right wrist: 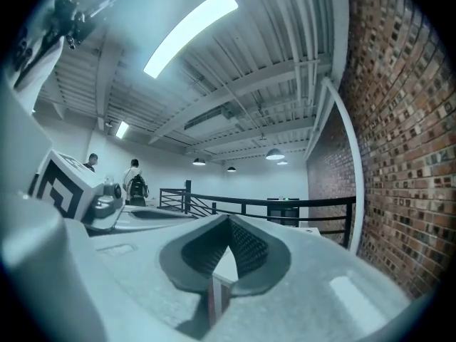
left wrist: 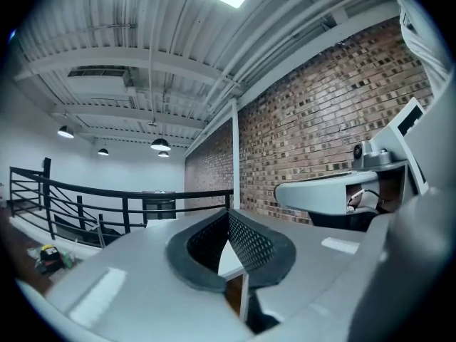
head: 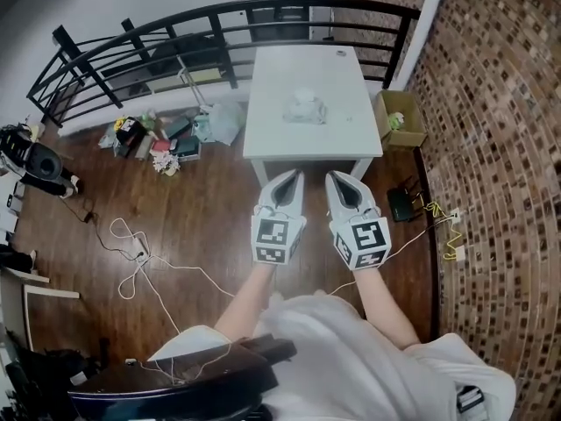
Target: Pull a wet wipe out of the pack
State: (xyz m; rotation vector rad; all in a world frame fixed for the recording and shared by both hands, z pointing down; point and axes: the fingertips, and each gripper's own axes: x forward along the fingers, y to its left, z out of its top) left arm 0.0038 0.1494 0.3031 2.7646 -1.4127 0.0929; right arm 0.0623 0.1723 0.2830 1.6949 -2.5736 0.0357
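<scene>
While both grippers are held level above the wooden floor (head: 202,209), short of the near edge of the white table (head: 272,143), the wet-wipe pack (head: 305,110) lies untouched near the middle of the tabletop, well apart from either tool.

Head view: I see the left gripper (head: 294,175) and the right gripper (head: 336,178) side by side, noses toward the table. Each carries its marker cube (head: 270,240) at the rear, with the wearer's forearms behind.

Left gripper view: the jaws are closed, tips meeting. The dark meshed pads (left wrist: 251,246) enclose only a teardrop-shaped gap, through which I read a strip of white tabletop; nothing is between them. The right gripper's pale body appears at the right of this view, before the brick wall (left wrist: 313,120).

Right gripper view: the jaws are likewise closed tip to tip, with the pads (right wrist: 246,248) bare and nothing gripped. The left gripper's cube shows at the left edge, and two people (right wrist: 133,184) stand far off beyond it.

Surroundings, head view: a black railing (head: 307,1) curves behind and to the left of the table. A cardboard box (head: 417,130) stands on the floor just beside the table's right side, against the brick wall. A heap of small objects (head: 158,139) lies on the floor to the table's left. A white cable (head: 138,254) loops over the boards left of the arms.
</scene>
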